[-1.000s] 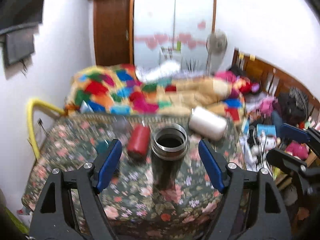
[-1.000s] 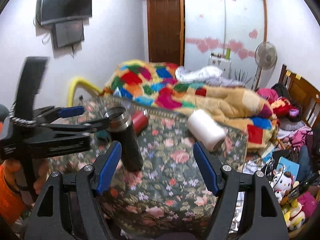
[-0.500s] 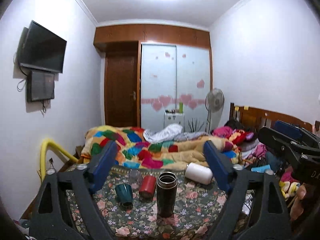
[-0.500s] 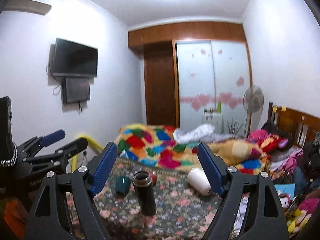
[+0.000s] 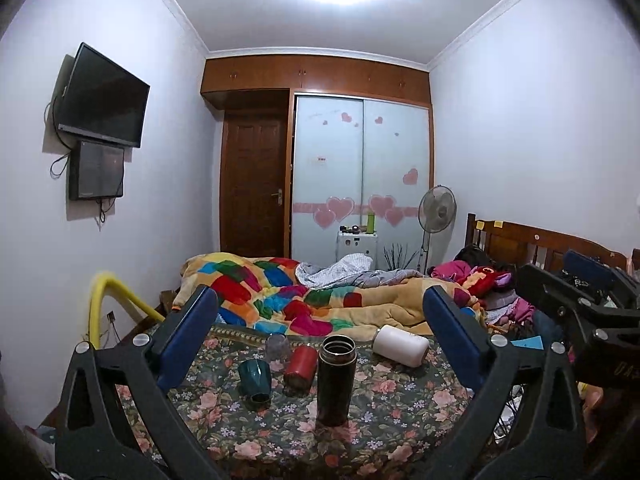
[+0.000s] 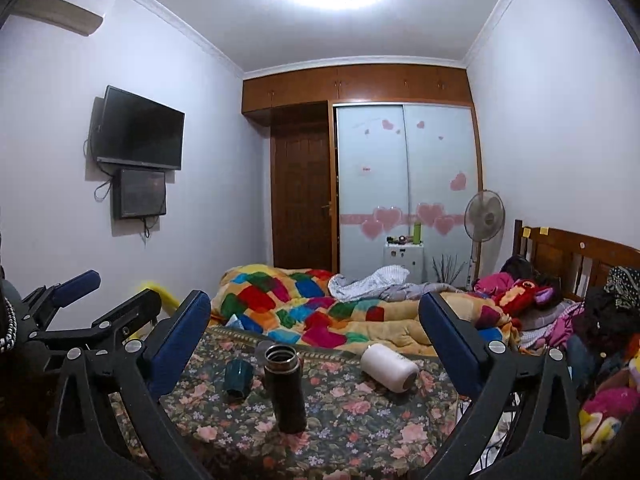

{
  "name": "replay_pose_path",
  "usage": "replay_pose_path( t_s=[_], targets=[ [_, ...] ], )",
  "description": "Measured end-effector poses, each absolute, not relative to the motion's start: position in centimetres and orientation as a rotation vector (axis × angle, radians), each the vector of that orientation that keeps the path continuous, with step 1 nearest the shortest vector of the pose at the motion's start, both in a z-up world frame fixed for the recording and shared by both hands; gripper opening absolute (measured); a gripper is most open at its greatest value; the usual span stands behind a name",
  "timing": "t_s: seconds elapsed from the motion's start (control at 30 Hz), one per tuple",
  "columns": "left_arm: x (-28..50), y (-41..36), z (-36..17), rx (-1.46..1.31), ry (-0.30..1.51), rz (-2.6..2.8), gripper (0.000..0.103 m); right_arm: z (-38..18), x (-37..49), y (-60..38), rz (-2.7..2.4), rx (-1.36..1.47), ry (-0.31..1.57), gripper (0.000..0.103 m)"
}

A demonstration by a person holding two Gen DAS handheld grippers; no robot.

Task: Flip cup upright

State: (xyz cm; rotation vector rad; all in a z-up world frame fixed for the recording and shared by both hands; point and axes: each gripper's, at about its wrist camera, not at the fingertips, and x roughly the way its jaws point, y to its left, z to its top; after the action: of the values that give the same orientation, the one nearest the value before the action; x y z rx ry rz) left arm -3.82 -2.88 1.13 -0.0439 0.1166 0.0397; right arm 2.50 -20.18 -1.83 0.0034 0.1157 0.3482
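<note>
Left gripper (image 5: pixel 320 336) spread wide, holding nothing, well above floral tablecloth (image 5: pixel 384 412). Right gripper (image 6: pixel 314 330) likewise spread wide, empty. Black flask (image 5: pixel 335 380) stands upright, mouth open, near table centre, clear of both claws. Red cup (image 5: pixel 299 364), green cup (image 5: pixel 254 378), white bottle (image 5: pixel 400 345) lie tipped nearby. No readable labels.

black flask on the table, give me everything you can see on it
The black flask is a tall, narrow cylinder, glossy dark body, metal-looking ringed neck, no lid, mouth open and facing up. It stands upright on the floral tablecloth, near the front middle of the table. Nothing touches it: the red cup lies just to its left, apart, and both hand-held grippers are back from it, jaws wide open. Contents cannot be seen.
</note>
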Motion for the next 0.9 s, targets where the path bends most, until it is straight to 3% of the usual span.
replay_pose_path(
  t_s=[0.9],
  targets=[
    [-3.67, -2.71, 0.3, -0.048, 0.136, 0.051, 0.103, -2.39, 2.12, -20.73, 0.363, 0.01, 0.168, 0.103]
  ],
)
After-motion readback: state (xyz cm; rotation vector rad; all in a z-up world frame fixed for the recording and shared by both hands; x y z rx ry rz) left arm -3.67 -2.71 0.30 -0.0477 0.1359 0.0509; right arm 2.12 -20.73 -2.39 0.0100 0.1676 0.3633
